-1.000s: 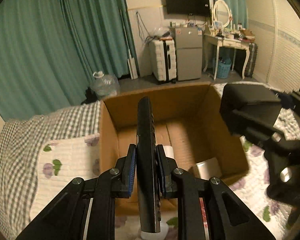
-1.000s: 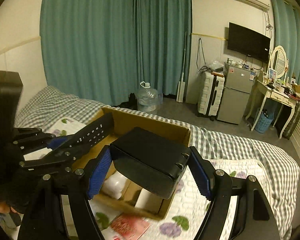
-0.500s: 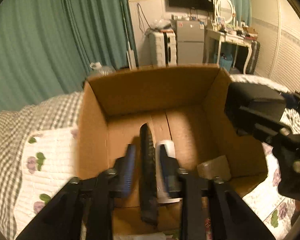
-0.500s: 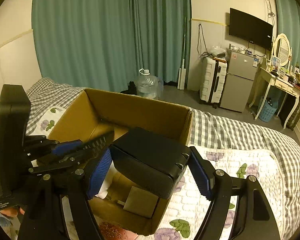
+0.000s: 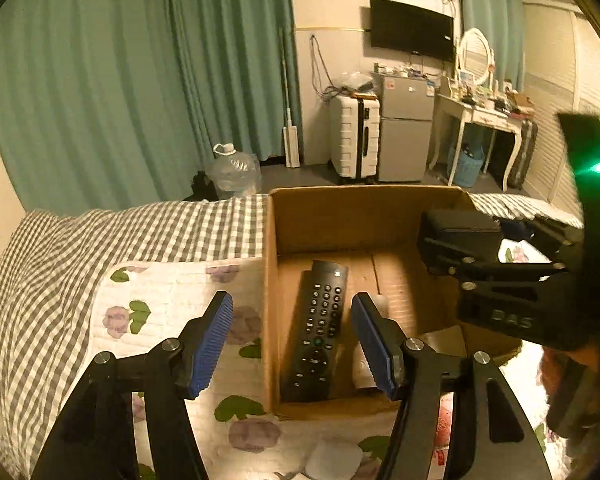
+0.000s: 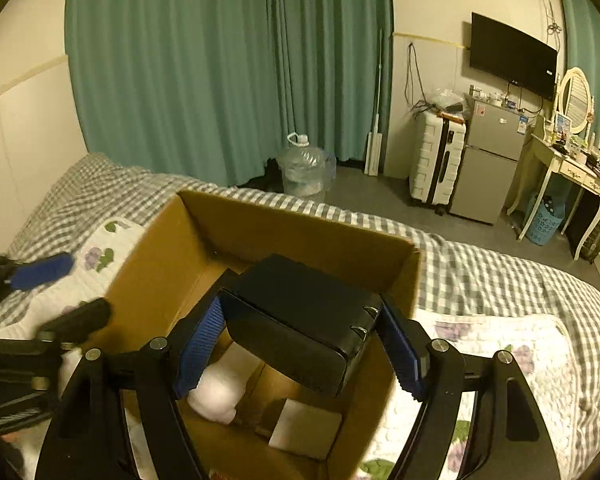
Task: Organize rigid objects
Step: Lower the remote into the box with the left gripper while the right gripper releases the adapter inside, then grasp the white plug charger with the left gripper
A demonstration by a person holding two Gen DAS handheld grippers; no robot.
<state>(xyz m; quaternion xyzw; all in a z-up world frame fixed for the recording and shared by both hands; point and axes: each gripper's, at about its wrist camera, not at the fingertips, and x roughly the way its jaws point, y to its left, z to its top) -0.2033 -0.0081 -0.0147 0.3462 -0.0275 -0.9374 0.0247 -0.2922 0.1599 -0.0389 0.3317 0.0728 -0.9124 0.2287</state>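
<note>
An open cardboard box (image 5: 364,216) sits on the bed. A black remote control (image 5: 316,330) lies flat on the box floor, near its left wall. My left gripper (image 5: 292,346) is open and empty, above the box's near left corner. My right gripper (image 6: 300,350) is shut on a black rectangular case (image 6: 300,320) and holds it over the box (image 6: 300,228); the case also shows in the left wrist view (image 5: 460,228). A white bottle (image 6: 220,392) and a flat grey-white item (image 6: 304,426) lie in the box under the case.
The bed has a floral quilt (image 5: 168,300) and a grey checked blanket (image 5: 140,232). Small items lie on the quilt in front of the box (image 5: 332,460). Behind the bed stand a water jug (image 5: 234,174), a white suitcase (image 5: 354,140), a small fridge (image 5: 406,128) and a dressing table (image 5: 480,120).
My left gripper opened and let go of the remote, which now lies flat in the box; the gripper drew back and up. My right gripper moved the case further over the box.
</note>
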